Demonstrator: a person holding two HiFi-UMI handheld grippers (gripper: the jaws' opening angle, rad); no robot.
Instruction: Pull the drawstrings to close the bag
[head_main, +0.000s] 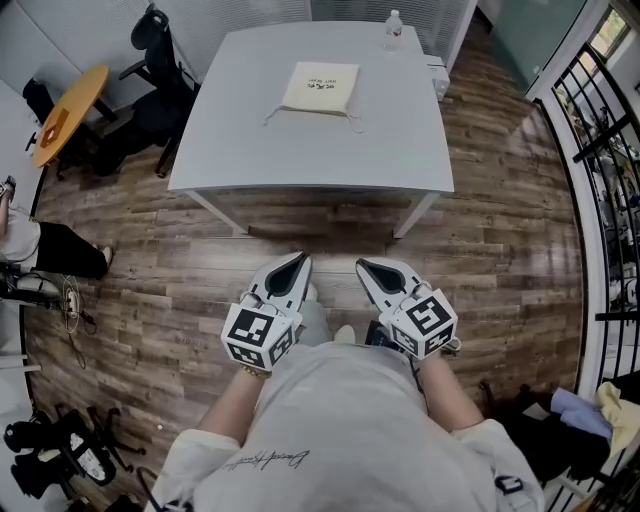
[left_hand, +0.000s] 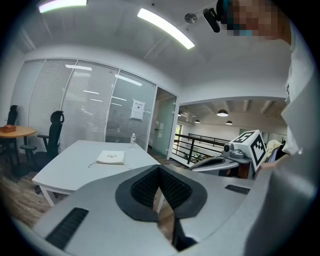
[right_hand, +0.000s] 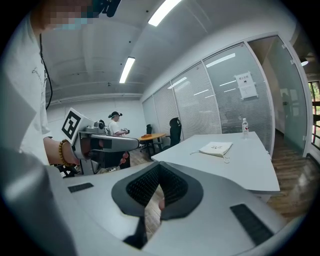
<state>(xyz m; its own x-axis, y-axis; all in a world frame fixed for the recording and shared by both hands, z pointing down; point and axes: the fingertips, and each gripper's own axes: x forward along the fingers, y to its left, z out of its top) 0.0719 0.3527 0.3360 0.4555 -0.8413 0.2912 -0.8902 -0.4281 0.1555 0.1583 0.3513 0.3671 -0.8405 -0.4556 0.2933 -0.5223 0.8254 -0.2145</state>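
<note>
The bag lies flat on the far half of the table, about midway between its left and right edges. It is a pale cream, squarish pouch with a small dark print on its upper face, and it looks thin, as if it holds little or nothing. Its drawstrings trail loose from the near corners, a short end to the left and a small loop to the right, both slack on the tabletop. The mouth seems to be along the near edge and shows no gathering, so by my reading nothing of the closing is done: reaching the cords, gripping them and pulling them apart are all left to do. A water bottle stands at the far right corner of the table, well apart from the bag. The left tongs and the right tongs are held side by side over the wooden floor, near the person and well short of the table; each pair is closed together with nothing between them
</note>
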